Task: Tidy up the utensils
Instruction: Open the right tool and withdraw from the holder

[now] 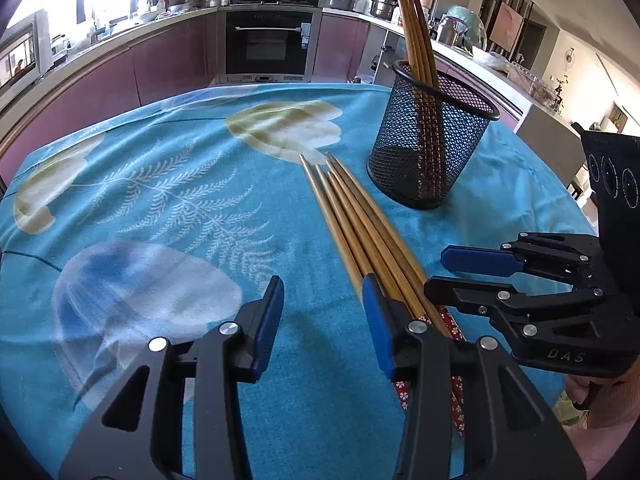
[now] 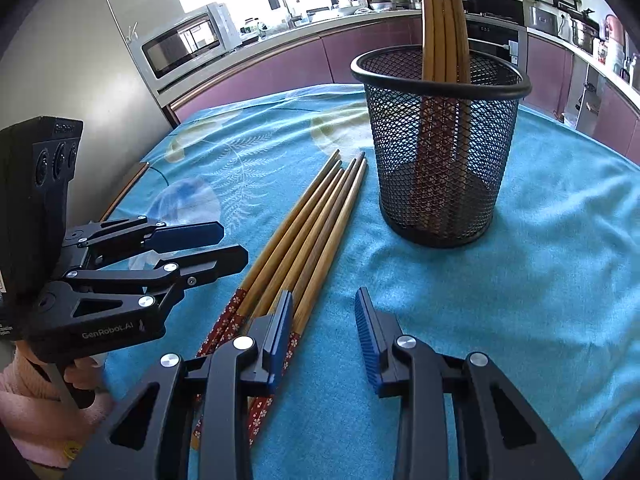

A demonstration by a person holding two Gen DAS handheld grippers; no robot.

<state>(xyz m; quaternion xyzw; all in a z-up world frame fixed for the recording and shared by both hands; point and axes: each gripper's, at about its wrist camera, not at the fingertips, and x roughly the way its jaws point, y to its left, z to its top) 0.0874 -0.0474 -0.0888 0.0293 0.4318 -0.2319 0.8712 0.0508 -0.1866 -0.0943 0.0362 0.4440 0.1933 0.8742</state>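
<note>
Several wooden chopsticks (image 1: 360,220) with red flowered ends lie side by side on the blue tablecloth, also in the right wrist view (image 2: 308,232). A black mesh holder (image 1: 428,148) stands upright behind them with several chopsticks (image 1: 416,24) in it; it also shows in the right wrist view (image 2: 440,152). My left gripper (image 1: 324,300) is open and empty, its right finger beside the lying chopsticks. My right gripper (image 2: 324,312) is open and empty, its left finger over the chopsticks' red ends. The right gripper (image 1: 452,272) shows in the left wrist view, the left gripper (image 2: 232,246) in the right wrist view.
The blue leaf-patterned tablecloth (image 1: 160,200) covers the table. Kitchen counters, an oven (image 1: 268,40) and a microwave (image 2: 184,44) stand beyond the table's far edge.
</note>
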